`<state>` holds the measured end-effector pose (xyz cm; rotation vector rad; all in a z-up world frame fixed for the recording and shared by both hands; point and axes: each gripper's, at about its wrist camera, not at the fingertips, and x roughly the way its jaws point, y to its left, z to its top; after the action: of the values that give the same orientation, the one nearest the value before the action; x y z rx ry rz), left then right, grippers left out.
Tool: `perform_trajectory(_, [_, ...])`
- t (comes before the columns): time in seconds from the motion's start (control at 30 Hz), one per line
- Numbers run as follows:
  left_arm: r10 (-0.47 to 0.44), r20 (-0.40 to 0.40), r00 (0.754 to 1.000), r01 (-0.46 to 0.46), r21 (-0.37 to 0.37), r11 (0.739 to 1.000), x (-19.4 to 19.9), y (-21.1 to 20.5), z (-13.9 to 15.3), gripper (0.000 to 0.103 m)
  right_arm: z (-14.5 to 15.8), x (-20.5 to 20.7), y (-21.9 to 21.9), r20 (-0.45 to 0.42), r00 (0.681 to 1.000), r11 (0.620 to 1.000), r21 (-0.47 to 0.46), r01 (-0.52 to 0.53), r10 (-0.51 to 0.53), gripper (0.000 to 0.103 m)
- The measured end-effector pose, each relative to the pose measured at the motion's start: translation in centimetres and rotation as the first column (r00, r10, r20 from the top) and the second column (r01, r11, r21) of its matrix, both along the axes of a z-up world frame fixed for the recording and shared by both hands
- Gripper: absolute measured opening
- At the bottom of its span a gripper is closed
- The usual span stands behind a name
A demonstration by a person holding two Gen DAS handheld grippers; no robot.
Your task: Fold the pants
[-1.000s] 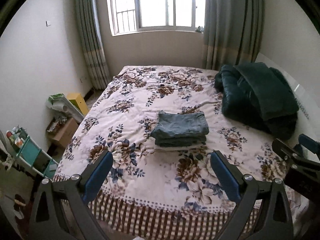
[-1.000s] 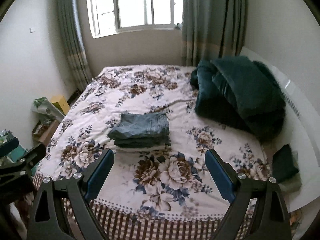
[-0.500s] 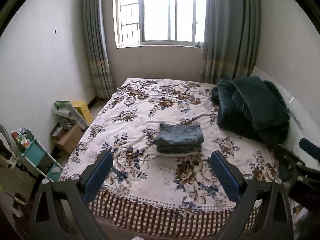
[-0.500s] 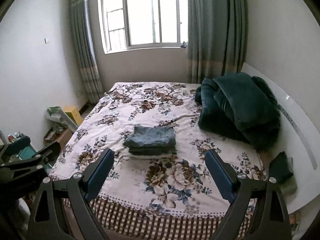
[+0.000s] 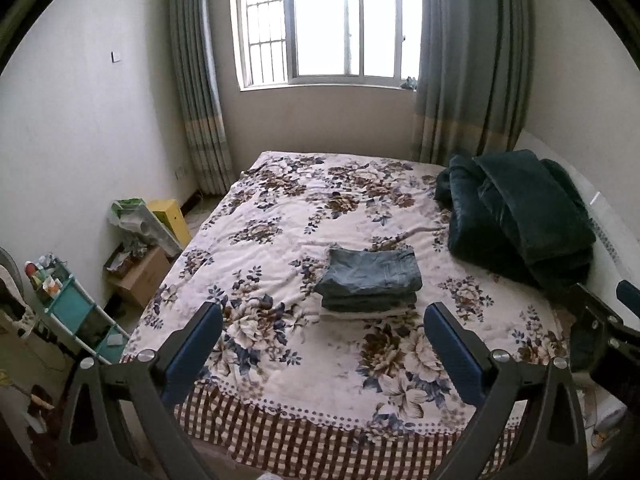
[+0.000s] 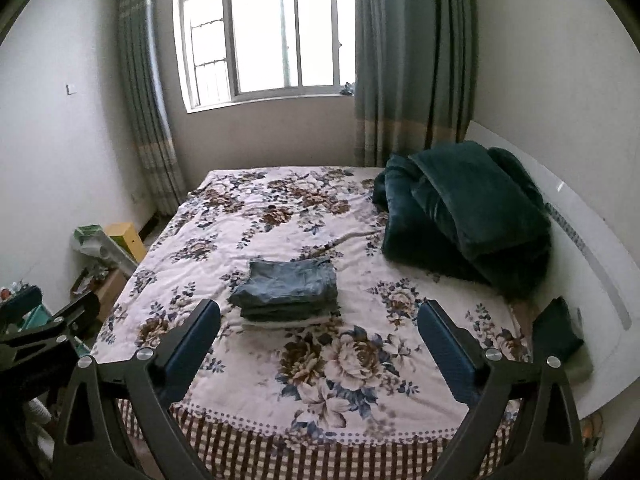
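Note:
Blue-grey pants (image 5: 370, 276) lie folded in a neat stack on the floral bedspread (image 5: 304, 220), near the middle of the bed. They also show in the right wrist view (image 6: 286, 290). My left gripper (image 5: 324, 340) is open and empty, held back from the bed's foot, well short of the pants. My right gripper (image 6: 318, 338) is open and empty, also back from the foot of the bed. Each gripper shows at the edge of the other's view.
A dark green blanket (image 5: 516, 216) is heaped at the bed's right side against a white headboard (image 6: 592, 264). Boxes (image 5: 140, 276), a yellow box (image 5: 170, 218) and a teal shelf (image 5: 76, 316) stand on the floor at left. A window (image 5: 324, 24) with curtains is behind.
Both grippers have pulled back and up from the bed, so the pants and bed look smaller and farther. The pants have not moved.

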<state>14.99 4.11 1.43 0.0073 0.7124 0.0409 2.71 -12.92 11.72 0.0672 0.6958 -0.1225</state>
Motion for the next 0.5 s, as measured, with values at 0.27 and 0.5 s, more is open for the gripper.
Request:
perform_trajectory(0.27, [0.009, -0.031, 0.999, -0.008, 0.038, 0.999, 2.5, 0.0, -1.8, 0.103, -3.0, 4.3, -0.2, -0.039, 0.999, 1.0, -0.018, 0.017, -0.018, 0.101])
perform_trajectory(0.5, [0.015, -0.041, 0.999, -0.013, 0.041, 0.999, 3.7, 0.3, -2.2, 0.103, -4.9, 6.2, -0.3, -0.073, 0.997, 1.0, -0.019, 0.021, -0.023, 0.101])
